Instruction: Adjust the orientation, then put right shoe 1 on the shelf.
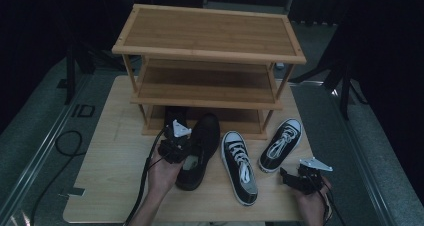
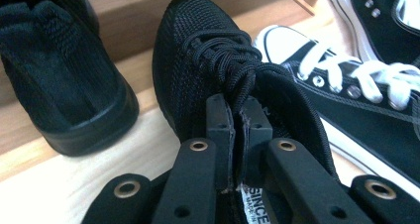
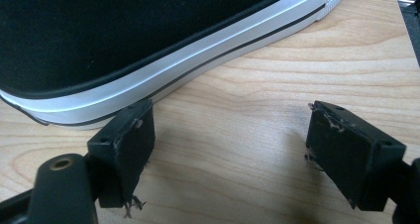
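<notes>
High view: the left gripper [image 1: 176, 138] grasps the black mesh shoe [image 1: 200, 151] near the middle of the table [image 1: 110, 186], before the rack [image 1: 210, 51]. Left gripper view: pads clamp the shoe's tongue [image 2: 241, 102]. Right gripper view: the right gripper [image 3: 230, 149] stands released beside a white-soled sneaker [image 3: 148, 35].

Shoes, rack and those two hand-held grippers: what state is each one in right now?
Left gripper: shut on the black mesh shoe's tongue.
Black mesh shoe: on the table, gripped.
Second black shoe: on the rack's bottom shelf.
Rack: upper shelves bare.
Two black-and-white sneakers: on the table, laced, untouched.
Right gripper: open, beside a sneaker.
</notes>
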A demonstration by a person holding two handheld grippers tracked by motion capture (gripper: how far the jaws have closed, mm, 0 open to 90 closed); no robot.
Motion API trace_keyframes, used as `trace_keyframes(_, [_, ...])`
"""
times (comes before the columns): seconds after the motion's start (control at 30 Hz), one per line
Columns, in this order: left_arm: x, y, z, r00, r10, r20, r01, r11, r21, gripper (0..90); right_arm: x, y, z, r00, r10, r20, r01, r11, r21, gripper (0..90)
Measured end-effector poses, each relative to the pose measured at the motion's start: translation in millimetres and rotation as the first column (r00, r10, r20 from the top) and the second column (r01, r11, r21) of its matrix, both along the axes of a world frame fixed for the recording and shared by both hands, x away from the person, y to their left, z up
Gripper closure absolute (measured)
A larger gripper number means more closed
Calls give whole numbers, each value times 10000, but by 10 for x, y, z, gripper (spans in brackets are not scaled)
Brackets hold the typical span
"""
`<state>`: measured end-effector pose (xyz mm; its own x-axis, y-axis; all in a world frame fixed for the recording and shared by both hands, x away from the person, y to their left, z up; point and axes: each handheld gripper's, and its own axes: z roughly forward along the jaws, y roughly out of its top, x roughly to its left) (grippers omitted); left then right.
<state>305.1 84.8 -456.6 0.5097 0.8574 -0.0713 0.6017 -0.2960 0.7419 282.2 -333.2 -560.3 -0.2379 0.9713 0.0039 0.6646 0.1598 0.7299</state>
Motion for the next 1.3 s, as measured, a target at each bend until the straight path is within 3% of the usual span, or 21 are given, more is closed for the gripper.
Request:
trace_keyframes(0.37, [257,11,-88,9966,814,89,-809,9958,-417,866,1,-3,-1,10000,30,16,-30,10000,-38,189])
trace_keyframes(0.77, [443,-4,-179,9928,1194,93,-1184,9903,-728,865,0,-2,-1,10000,21,4,-21,10000,-27,188])
trace_keyframes(1.0, [558,33,-205,9856,1682,182,-1657,9813,-980,865,0,-3,-1,10000,24,4,-24,10000,-28,188])
trace_keyframes(1.23, [669,76,-240,9694,2442,235,-2392,9621,-1308,864,0,-3,-1,10000,24,4,-24,10000,-30,188])
trace_keyframes(1.3, [687,72,-245,9698,2432,194,-2381,9609,-1417,860,0,-2,-1,10000,23,3,-23,10000,-28,188])
